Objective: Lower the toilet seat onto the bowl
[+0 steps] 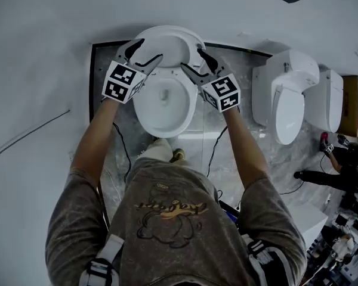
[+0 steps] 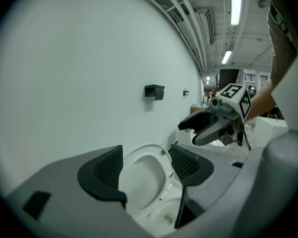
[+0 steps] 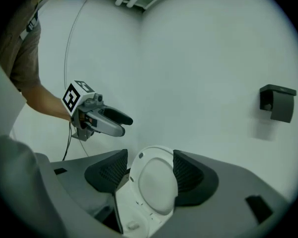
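Observation:
A white toilet stands against the wall, its bowl [image 1: 164, 109] open below me. The seat and lid [image 1: 173, 40] are raised upright against the wall. My left gripper [image 1: 144, 52] is open at the raised seat's left edge and my right gripper [image 1: 192, 59] is open at its right edge. In the left gripper view the upright seat [image 2: 145, 178] shows in the gap of the left gripper [image 2: 146, 170], with the right gripper [image 2: 212, 125] beyond. In the right gripper view the seat [image 3: 156, 181] fills the gap of the right gripper [image 3: 149, 175], with the left gripper [image 3: 103, 120] at left. Neither gripper's pads press on anything.
Two more white toilets [image 1: 289, 94] [image 1: 329, 100] stand to the right along the wall. A black wall fixture [image 2: 154, 91] [image 3: 277, 102] hangs right of my toilet. A person's dark legs [image 1: 337, 176] are at far right. A thin cable [image 1: 24, 137] runs along the floor at left.

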{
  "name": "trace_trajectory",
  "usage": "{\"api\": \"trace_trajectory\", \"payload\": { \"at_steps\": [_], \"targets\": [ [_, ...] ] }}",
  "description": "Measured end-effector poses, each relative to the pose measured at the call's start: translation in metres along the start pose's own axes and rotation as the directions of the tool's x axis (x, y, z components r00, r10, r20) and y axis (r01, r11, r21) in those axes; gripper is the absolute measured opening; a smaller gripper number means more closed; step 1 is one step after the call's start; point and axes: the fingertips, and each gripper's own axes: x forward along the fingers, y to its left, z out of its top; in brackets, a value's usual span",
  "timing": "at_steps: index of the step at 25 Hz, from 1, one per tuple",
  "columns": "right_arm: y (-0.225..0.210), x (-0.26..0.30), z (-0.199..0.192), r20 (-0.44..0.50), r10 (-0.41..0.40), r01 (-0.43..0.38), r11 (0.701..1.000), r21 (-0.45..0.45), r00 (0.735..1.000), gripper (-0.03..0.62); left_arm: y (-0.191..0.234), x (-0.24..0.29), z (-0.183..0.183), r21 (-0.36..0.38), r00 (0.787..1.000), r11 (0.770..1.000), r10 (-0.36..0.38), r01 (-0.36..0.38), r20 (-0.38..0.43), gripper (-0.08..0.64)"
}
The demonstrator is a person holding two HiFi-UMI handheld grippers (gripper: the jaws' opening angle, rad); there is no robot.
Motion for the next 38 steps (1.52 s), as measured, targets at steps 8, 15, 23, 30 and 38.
{"api": "trace_trajectory", "payload": {
  "at_steps": [8,15,23,30,38],
  "targets": [
    [-0.033,0.071,-0.035,-0.185,0.045,-0.068,0.990,-0.121,0.982,0.281,0.038,0.072,-0.046,0.144,0.983,0.988,-0.033,0.060,-0.178,0.298],
    [-0.068,0.113,-0.046,-0.265,0.056,-0.100,0.983,-0.157,0.963,0.279,0.057,0.115,-0.065,0.141,0.962,0.984,-0.071,0.111,-0.262,0.296],
    [-0.069,0.128,-0.060,-0.281,0.079,-0.121,0.983,-0.135,0.957,0.279,0.052,0.129,-0.075,0.157,0.952,0.979,-0.079,0.130,-0.295,0.296],
    [-0.071,0.119,-0.059,-0.240,0.065,-0.096,0.988,-0.118,0.969,0.279,0.044,0.123,-0.073,0.165,0.952,0.979,-0.069,0.122,-0.298,0.296],
    [-0.046,0.098,-0.059,-0.236,0.069,-0.094,0.991,-0.098,0.969,0.279,0.027,0.101,-0.074,0.142,0.954,0.984,-0.059,0.105,-0.295,0.296]
  ]
}}
